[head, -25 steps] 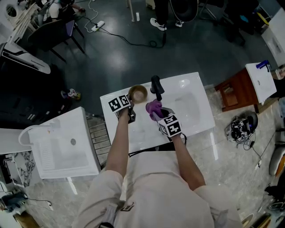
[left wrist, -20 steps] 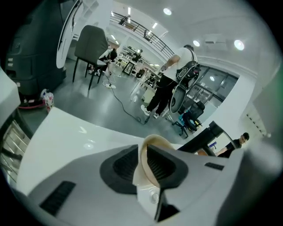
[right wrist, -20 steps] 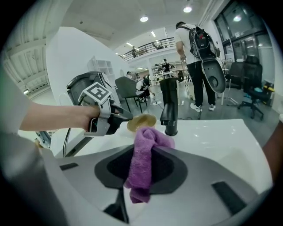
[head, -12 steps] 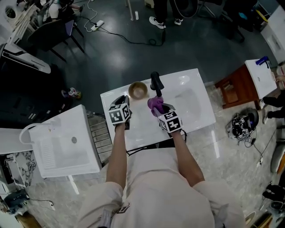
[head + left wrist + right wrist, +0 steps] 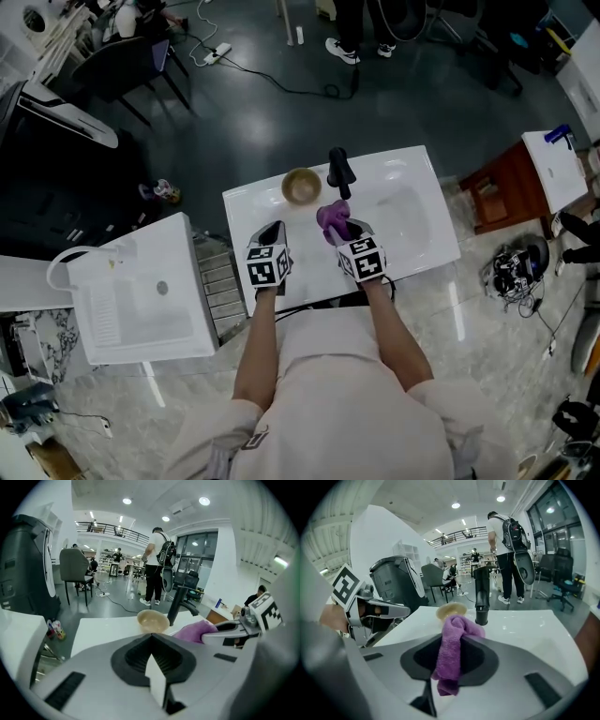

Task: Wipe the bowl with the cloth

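On the white surface (image 5: 251,212), our left hand-held gripper (image 5: 275,231) has backed off the round tan bowl (image 5: 301,186), clenched and empty; our right hand-held gripper (image 5: 339,228) grasps the purple cloth (image 5: 332,217); wipe probably done.

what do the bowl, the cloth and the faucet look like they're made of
The bowl looks like wood or bamboo, though tan plastic is possible: pale beige-brown, matte, no glare. The cloth seems to be microfibre or terry: purple, fuzzy nap, limp folds. The faucet looks like black-coated metal: dark, even, barely reflective.
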Demonstrator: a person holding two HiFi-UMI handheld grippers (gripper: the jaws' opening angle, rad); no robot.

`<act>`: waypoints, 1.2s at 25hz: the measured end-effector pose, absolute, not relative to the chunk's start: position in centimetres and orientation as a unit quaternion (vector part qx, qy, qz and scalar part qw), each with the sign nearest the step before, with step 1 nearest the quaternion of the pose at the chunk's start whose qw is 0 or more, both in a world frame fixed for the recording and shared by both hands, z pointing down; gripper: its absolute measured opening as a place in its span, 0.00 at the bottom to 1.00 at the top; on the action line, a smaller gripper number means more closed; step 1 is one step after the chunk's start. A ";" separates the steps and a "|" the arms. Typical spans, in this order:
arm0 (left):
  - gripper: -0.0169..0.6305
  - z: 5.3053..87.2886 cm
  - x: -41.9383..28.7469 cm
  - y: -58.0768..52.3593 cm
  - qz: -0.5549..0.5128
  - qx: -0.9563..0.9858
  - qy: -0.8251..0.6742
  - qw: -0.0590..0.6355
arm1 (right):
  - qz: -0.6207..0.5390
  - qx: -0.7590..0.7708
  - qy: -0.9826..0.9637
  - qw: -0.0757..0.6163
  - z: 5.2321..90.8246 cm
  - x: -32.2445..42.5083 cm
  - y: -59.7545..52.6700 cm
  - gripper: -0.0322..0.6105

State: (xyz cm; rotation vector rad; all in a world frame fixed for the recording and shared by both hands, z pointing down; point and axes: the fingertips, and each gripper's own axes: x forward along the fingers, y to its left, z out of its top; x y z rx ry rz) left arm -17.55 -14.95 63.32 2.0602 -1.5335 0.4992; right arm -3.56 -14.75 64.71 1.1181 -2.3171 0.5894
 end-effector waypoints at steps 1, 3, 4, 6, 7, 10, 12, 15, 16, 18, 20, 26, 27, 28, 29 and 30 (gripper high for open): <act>0.04 63.4 -17.6 -14.9 0.184 0.760 -0.566 0.261 | 0.218 0.413 -0.849 0.248 64.8 -3.5 -14.7 0.19; 0.04 63.5 -17.6 -14.8 0.186 0.761 -0.565 0.260 | 0.217 0.415 -0.848 0.249 64.9 -3.6 -14.7 0.19; 0.04 63.6 -17.6 -14.8 0.187 0.761 -0.565 0.258 | 0.215 0.416 -0.847 0.250 64.9 -3.6 -14.7 0.19; 0.04 63.7 -17.6 -14.8 0.187 0.761 -0.565 0.256 | 0.214 0.418 -0.847 0.250 64.8 -3.6 -14.8 0.19; 0.04 63.7 -17.6 -14.8 0.188 0.762 -0.565 0.256 | 0.213 0.419 -0.846 0.251 64.8 -3.6 -14.8 0.19; 0.04 63.9 -17.6 -14.7 0.193 0.763 -0.561 0.255 | 0.213 0.421 -0.845 0.252 64.9 -3.7 -14.7 0.19; 0.04 63.9 -17.5 -14.5 0.196 0.765 -0.558 0.256 | 0.214 0.421 -0.844 0.253 65.0 -3.7 -14.6 0.19; 0.04 64.0 -17.3 -14.4 0.195 0.769 -0.553 0.254 | 0.216 0.424 -0.843 0.251 65.1 -3.6 -14.5 0.19; 0.04 64.1 -17.2 -14.4 0.196 0.770 -0.552 0.254 | 0.216 0.425 -0.843 0.250 65.1 -3.5 -14.5 0.19; 0.04 64.2 -17.1 -14.4 0.197 0.771 -0.550 0.252 | 0.217 0.427 -0.842 0.248 65.1 -3.4 -14.5 0.19; 0.04 64.2 -17.0 -14.4 0.199 0.772 -0.549 0.250 | 0.218 0.427 -0.842 0.247 65.1 -3.3 -14.5 0.19; 0.04 64.1 -16.7 -14.4 0.197 0.774 -0.547 0.251 | 0.218 0.426 -0.844 0.244 65.2 -3.3 -14.3 0.19; 0.04 64.1 -16.6 -14.4 0.190 0.775 -0.546 0.257 | 0.218 0.425 -0.844 0.243 65.2 -3.4 -14.3 0.19; 0.04 63.9 -16.5 -14.5 0.179 0.775 -0.546 0.263 | 0.218 0.424 -0.845 0.242 65.1 -3.4 -14.3 0.19; 0.04 63.7 -16.5 -14.6 0.170 0.775 -0.547 0.266 | 0.218 0.423 -0.846 0.241 65.1 -3.4 -14.3 0.19; 0.04 63.6 -16.5 -14.7 0.165 0.775 -0.549 0.265 | 0.217 0.422 -0.846 0.241 65.1 -3.4 -14.3 0.19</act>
